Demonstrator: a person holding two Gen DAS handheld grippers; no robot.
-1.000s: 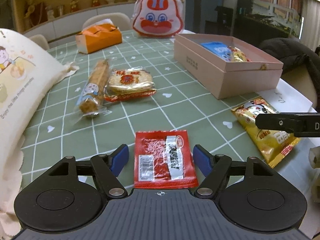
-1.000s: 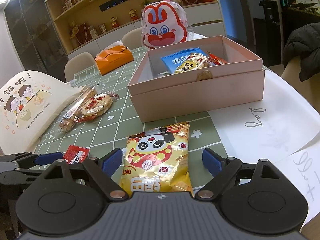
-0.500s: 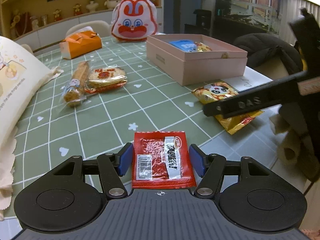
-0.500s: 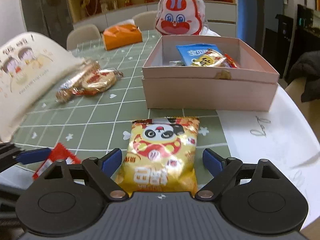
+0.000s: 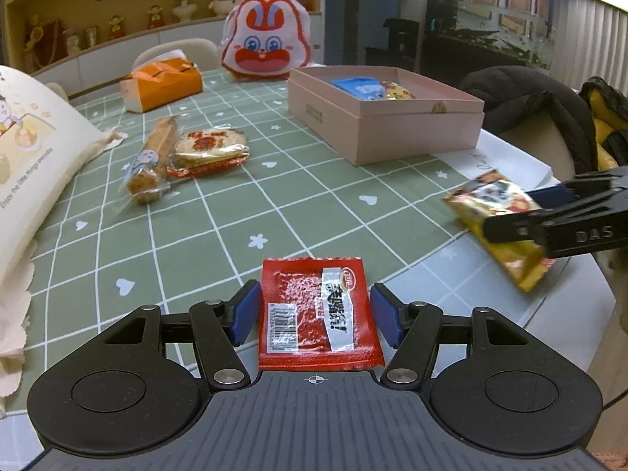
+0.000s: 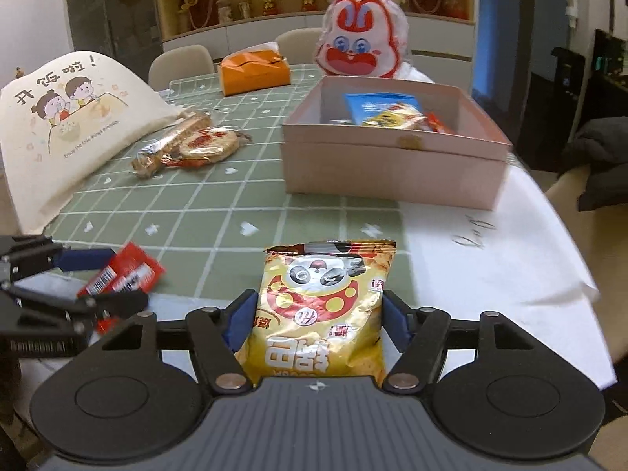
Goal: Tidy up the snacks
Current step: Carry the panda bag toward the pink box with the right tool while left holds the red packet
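Snacks were the business, and two were gripped at once. The left tool [image 5: 314, 314] had its blue pads against both long edges of a flat red sachet [image 5: 318, 314], a glossy crinkled foil rectangle with a barcode and a silver label strip; its long axis ran straight out along the fingers, away from the tool, over the near edge of the desk [image 5: 235, 219]. The right tool [image 6: 316, 322] had just been closing, and its pads [image 6: 239, 322] were pressing into the sides of a yellow panda chip bag [image 6: 322, 310], puffy and metallic, its crimped top end pointing away toward the box, long axis in line with the fingers. From the left camera that bag showed lifted and tilted at the desk's right edge.

Ahead stood an open pink cardboard box [image 6: 392, 172], rectangular, with a blue packet and other wrapped snacks already inside. On the green checked tablecloth, left of the box, a long clear-wrapped pastry stick [image 5: 151, 161] lay beside a round rice cracker in red-edged wrap [image 5: 210, 151], the two touching. A cream cloth bag with a cartoon print [image 6: 66, 125] slumped at the left, an orange tissue box [image 5: 161, 84] and a rabbit-faced pouch [image 5: 267, 43] sat at the far end.
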